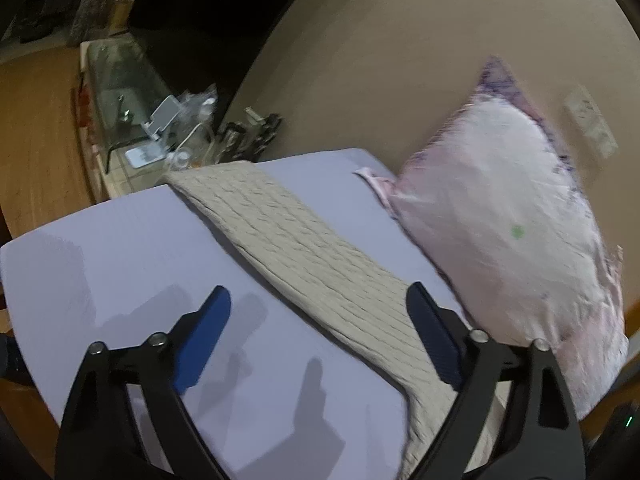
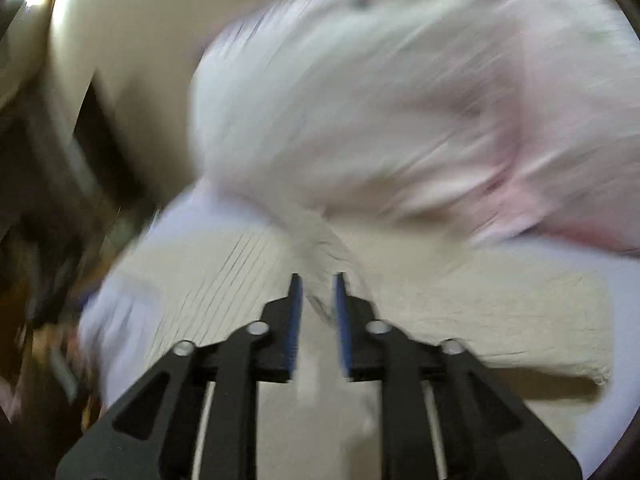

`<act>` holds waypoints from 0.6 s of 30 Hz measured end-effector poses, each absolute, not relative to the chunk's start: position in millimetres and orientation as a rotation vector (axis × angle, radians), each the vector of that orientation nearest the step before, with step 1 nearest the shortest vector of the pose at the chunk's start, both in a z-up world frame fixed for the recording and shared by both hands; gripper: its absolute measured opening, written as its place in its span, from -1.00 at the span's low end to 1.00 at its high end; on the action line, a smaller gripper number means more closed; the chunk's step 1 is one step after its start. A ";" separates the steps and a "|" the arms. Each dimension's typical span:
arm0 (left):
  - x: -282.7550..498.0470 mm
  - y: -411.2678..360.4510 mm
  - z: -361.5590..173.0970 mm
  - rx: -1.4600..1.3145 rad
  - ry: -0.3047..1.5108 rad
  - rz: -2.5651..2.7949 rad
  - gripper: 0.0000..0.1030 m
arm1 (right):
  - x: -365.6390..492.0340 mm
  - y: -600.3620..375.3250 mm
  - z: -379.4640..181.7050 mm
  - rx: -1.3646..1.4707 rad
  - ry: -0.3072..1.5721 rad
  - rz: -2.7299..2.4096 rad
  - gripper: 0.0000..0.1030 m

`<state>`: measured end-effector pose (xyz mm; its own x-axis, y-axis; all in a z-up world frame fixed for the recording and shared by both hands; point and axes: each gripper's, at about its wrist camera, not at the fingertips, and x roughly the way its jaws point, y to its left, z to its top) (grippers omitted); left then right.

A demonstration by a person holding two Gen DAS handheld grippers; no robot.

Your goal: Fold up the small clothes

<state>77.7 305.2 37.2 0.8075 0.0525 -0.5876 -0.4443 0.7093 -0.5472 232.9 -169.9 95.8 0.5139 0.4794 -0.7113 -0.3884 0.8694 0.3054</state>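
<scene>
A beige cable-knit garment (image 1: 304, 248) lies stretched across a pale lavender board (image 1: 120, 248). My left gripper (image 1: 320, 304) is open and empty, just above the garment's near end. In the right wrist view, which is blurred by motion, my right gripper (image 2: 318, 280) is shut on a bunched fold of the beige knit (image 2: 320, 256). The rest of the knit (image 2: 480, 304) spreads to either side on the board (image 2: 624, 280). A pale pink garment (image 1: 504, 216) hangs or lies at the right, and fills the upper part of the right wrist view (image 2: 400, 100).
The board rests on a round tan table (image 1: 400, 40). A cluttered glass-topped stand (image 1: 132, 92) with small items (image 1: 224, 136) is beyond the board's far left edge. A wooden floor (image 1: 36, 140) lies at the left.
</scene>
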 end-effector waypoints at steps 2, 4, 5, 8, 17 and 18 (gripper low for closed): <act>87.9 318.4 27.6 -0.783 0.602 0.303 0.55 | 223.9 -166.2 89.0 0.113 0.897 0.534 0.18; 95.3 330.9 18.5 -0.833 0.619 0.319 0.51 | 216.1 -182.3 93.1 0.139 0.861 0.502 0.35; 98.9 337.8 13.5 -0.859 0.630 0.332 0.51 | 214.5 -194.9 96.3 0.159 0.848 0.479 0.39; 106.1 356.8 5.8 -0.911 0.609 0.356 0.42 | 191.8 -218.9 104.8 0.225 0.822 0.422 0.50; 143.1 385.6 15.5 -0.830 0.710 0.510 -0.85 | 182.8 -298.0 97.0 0.369 0.795 0.315 0.55; 150.3 370.1 34.8 -0.738 0.696 0.510 -0.86 | 181.9 -301.9 98.1 0.367 0.793 0.312 0.55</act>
